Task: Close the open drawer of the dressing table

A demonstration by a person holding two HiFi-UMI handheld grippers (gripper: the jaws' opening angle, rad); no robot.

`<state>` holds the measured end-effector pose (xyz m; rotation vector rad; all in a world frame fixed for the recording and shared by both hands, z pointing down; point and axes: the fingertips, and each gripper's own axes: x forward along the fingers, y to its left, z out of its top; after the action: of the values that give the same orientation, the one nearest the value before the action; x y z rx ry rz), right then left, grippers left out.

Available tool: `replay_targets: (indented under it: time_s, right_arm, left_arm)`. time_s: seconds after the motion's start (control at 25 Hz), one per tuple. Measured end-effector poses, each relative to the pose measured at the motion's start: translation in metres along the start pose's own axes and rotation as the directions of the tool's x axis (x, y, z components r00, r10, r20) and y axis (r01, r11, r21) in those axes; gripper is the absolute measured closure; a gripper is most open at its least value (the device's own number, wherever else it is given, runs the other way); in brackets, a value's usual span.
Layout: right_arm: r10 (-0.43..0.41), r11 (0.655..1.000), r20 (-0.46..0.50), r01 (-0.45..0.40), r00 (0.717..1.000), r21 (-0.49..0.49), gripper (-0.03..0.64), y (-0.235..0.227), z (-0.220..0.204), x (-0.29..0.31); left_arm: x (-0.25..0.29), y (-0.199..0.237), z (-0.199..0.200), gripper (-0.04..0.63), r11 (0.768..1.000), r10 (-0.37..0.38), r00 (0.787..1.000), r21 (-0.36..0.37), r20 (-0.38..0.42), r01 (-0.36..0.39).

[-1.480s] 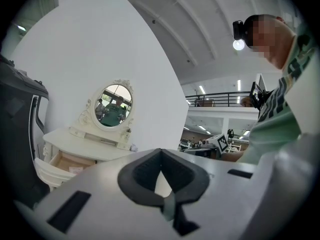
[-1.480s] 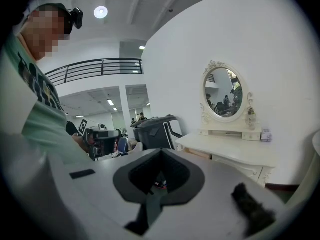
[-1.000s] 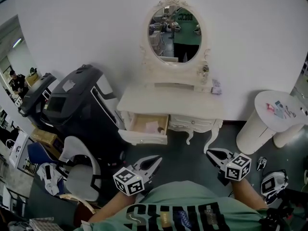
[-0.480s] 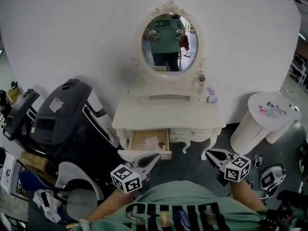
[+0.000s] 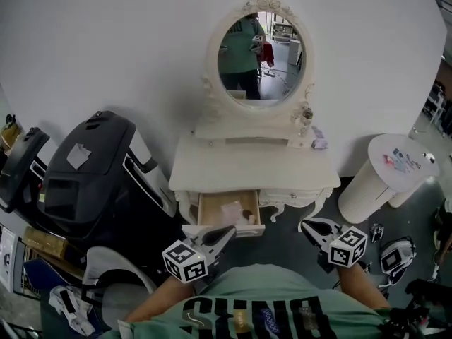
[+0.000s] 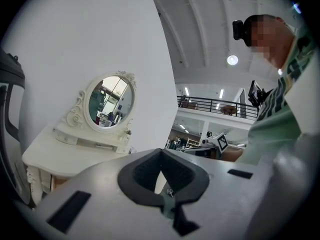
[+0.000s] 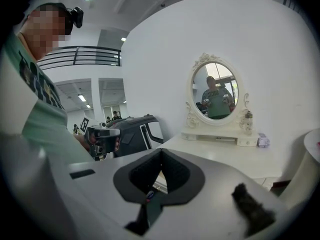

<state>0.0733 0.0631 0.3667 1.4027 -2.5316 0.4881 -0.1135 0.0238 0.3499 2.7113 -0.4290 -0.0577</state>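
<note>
Open drawer (image 5: pixel 227 214) sticks out of the dressing table (image 5: pixel 251 164), left side, below the mirror (image 5: pixel 260 55). Left gripper (image 5: pixel 229 232) is right at its front panel, and right gripper (image 5: pixel 306 225) is off to the side. Both tongs are closed and empty. To finish, push with the closed left tip at mid-panel, straight in, so the drawer doesn't rack. Contact is probably not made yet, since the overhead angle hides the gap. The panel face and handle are hidden, and the items inside are too small to identify.

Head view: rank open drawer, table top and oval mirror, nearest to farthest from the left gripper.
1. Open drawer, just ahead of the left gripper.
2. Table top, behind the drawer.
3. Oval mirror, at the wall.
</note>
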Motion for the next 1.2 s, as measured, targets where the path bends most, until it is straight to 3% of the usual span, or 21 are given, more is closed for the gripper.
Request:
replay_targets:
  time_s: [0.28, 0.64, 0.96, 1.2]
  right_arm:
    - [0.055, 0.998, -0.024, -0.055, 0.998, -0.016, 0.606, -0.016, 0.003, 0.030]
    - [0.176, 0.984, -0.024, -0.176, 0.984, -0.028, 0.606, -0.106, 0.015, 0.032]
    - [0.295, 0.955, -0.027, -0.296, 0.955, -0.025, 0.606, -0.193, 0.029, 0.033]
    - [0.365, 0.931, -0.046, -0.365, 0.930, 0.011, 0.606, -0.221, 0.020, 0.046]
  left_arm:
    - [0.004, 0.030, -0.006, 0.586, 0.998, 0.061, 0.998, -0.032, -0.005, -0.061]
    - [0.086, 0.027, 0.001, 0.586, 0.986, 0.166, 0.986, -0.014, 0.022, -0.166]
    - [0.164, 0.025, -0.009, 0.586, 0.957, 0.288, 0.958, -0.042, 0.013, -0.287]
    - [0.180, 0.031, -0.020, 0.586, 0.925, 0.373, 0.928, -0.076, -0.005, -0.372]
